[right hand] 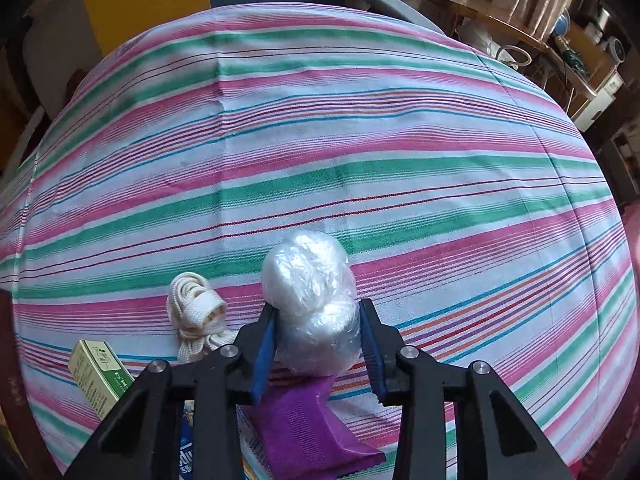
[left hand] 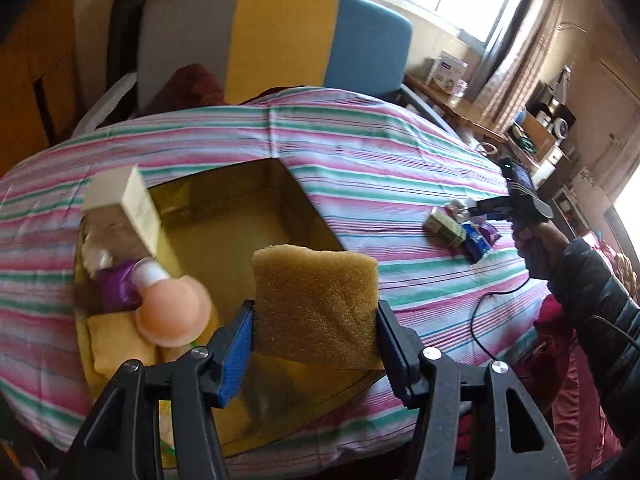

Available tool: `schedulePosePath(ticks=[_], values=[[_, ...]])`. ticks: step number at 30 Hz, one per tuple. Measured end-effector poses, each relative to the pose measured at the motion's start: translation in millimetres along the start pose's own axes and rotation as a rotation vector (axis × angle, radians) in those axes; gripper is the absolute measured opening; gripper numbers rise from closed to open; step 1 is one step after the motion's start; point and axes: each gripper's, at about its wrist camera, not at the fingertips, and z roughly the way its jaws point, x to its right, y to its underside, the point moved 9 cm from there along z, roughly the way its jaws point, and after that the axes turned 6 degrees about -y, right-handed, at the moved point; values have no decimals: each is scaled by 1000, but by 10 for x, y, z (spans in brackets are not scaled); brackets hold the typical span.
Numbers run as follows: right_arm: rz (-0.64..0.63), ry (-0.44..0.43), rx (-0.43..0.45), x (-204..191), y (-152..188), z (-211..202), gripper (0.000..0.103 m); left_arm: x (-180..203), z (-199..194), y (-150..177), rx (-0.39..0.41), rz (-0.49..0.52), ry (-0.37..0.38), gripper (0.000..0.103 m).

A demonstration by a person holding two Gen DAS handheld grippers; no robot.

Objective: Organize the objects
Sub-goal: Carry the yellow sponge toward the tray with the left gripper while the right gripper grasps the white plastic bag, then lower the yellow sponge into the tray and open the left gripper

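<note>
Left wrist view showed the left gripper (left hand: 316, 320) clamped on a tan sponge (left hand: 316, 304), both pads pressed against its sides, holding it above the near edge of a yellow translucent box (left hand: 280, 208) that sat on the striped tablecloth (left hand: 360, 148). At the left side of that box a pile had collected: a cream carton (left hand: 124, 208) tilted on top, a purple bottle with a white neck (left hand: 124, 280), a peach round puff (left hand: 172, 316) and a yellow cloth (left hand: 116, 340) nearest the camera. Far to the right on the cloth lay a small group, a green box (left hand: 444, 226), a blue packet (left hand: 476, 240) and a white bundle (left hand: 458, 206), with the right gripper (left hand: 480, 210) reaching over them from a dark-sleeved arm; a black cable (left hand: 492, 300) trailed across the cloth below it. Behind the table stood a chair in grey, yellow and blue (left hand: 280, 36). From the right wrist view, the right gripper (right hand: 318, 340) was closed on a ball of clear crumpled plastic (right hand: 312, 304), gripped by its lower half. Just left of it lay a coiled cream strap (right hand: 198, 312), the green box (right hand: 96, 376) further left, near the tablecloth (right hand: 320, 140) edge. A purple packet (right hand: 308, 424) lay under the jaws, beside a blue packet (right hand: 186, 456) mostly hidden by the gripper frame.
</note>
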Motion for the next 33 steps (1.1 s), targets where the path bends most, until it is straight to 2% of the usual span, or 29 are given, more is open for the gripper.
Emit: schedulePosePath(ticks=[3,7,11,14,17,21,25,33], values=[[26,-3,66,31,-22,-152,38,-257,-4,120,-12,-70,-29,58],[37,-49,185,-64,-38,-549,38,-535,-38,264,-16,-138,-69,58],[-15,-161,239,-519,89,-860,38,-728,-106,338,5,-199,-88,58],[-108,-246,233,-1038,363,-888,38,-808,-169,375,27,-216,-101,58],[-234,-334,184,-1614,756,-813,38,-862,-206,438,37,-218,-112,58],[-392,-342,104,-2150,1237,-536,38,-915,-212,472,44,-234,-112,58],[-472,-310,65,-2326,1435,-380,38,-842,-174,350,59,-205,-111,58],[-465,-325,58,-2305,1409,-344,38,-676,233,-268,63,-130,-126,58]])
